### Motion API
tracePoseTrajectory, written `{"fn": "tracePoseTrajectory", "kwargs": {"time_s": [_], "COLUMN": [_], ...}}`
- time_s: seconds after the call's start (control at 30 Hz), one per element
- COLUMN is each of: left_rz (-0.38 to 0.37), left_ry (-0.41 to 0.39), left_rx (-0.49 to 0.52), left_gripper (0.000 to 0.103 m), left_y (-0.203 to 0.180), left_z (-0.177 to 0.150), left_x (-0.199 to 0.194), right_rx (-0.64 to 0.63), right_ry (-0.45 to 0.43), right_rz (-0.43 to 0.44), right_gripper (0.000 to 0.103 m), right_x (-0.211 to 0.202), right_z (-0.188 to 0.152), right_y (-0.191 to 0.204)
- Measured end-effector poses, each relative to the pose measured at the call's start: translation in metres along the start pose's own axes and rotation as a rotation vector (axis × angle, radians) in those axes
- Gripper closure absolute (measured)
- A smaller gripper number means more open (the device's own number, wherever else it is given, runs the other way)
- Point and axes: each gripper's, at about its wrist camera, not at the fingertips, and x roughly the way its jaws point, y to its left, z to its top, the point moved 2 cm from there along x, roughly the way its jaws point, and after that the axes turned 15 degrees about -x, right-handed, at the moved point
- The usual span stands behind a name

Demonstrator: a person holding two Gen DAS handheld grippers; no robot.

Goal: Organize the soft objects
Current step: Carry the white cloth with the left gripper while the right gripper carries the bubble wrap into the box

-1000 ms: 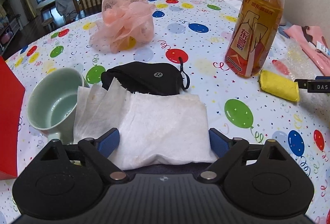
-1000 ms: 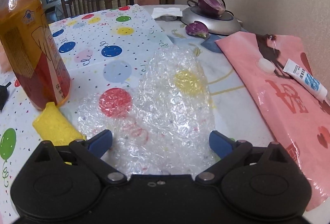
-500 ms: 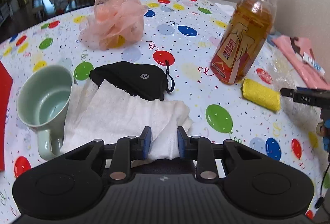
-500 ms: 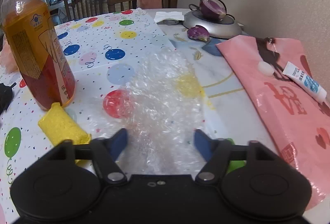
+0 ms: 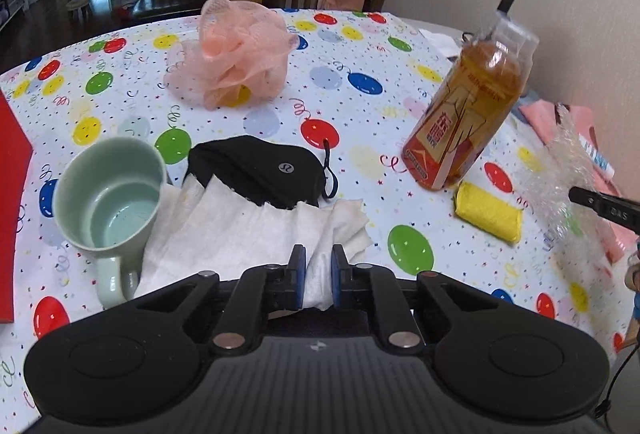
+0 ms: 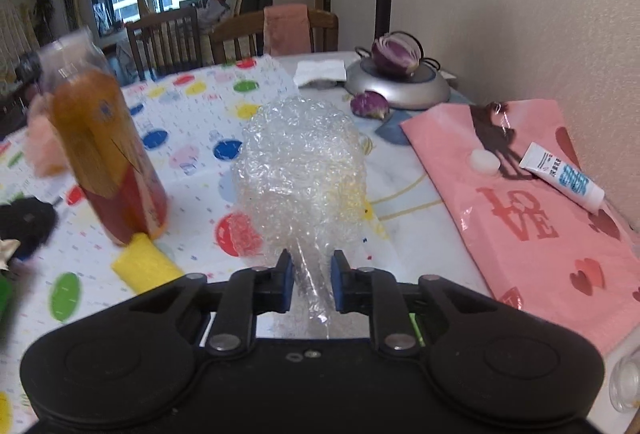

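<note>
From my left wrist view, the left tongs (image 5: 318,276) are pinched nearly closed on the near edge of the white tissue (image 5: 256,230), which lies on the worktop (image 5: 360,106) and hides part of the black mask (image 5: 260,170). The bottle (image 5: 460,126) label is unreadable.

From my right wrist view, the right tongs (image 6: 312,280) clamp the bubble wrap (image 6: 300,166); the pink bag (image 6: 528,202) reads "LOVE".

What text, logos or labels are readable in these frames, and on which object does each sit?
"LOVE", upside down: pink plastic bag.
"DAS": black bar of the right gripper.
Orange drink bottle: Chinese label characters, too blurred to read.
White-and-blue tube: print too small.
Black fabric mask: round logo, no words.
</note>
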Motion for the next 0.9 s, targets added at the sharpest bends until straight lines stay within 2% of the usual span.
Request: {"fn": "tracePoseTrajectory", "kwargs": {"time_s": [0.27, 0.43, 0.9], "left_rz": [-0.078, -0.099, -0.200], "left_ry": [0.000, -0.021, -0.091], "left_rx": [-0.062, -0.050, -0.064], "left_gripper": [0.091, 0.091, 0.091], "left_y": [0.006, 0.004, 0.014], "left_z": [0.008, 0.011, 0.033], "left_x": [-0.026, -0.043, -0.107], "right_rx": [0.030, 0.058, 0.008], "right_ry": [-0.074, -0.117, -0.198], "right_rz": [0.055, 0.096, 0.224], "right_gripper": [0.085, 0.085, 0.085], "right_x": [-0.049, -0.073, -0.133], "right_z": [0.015, 0.021, 0.057], "right_y": [0.003, 0.009, 0.064]}}
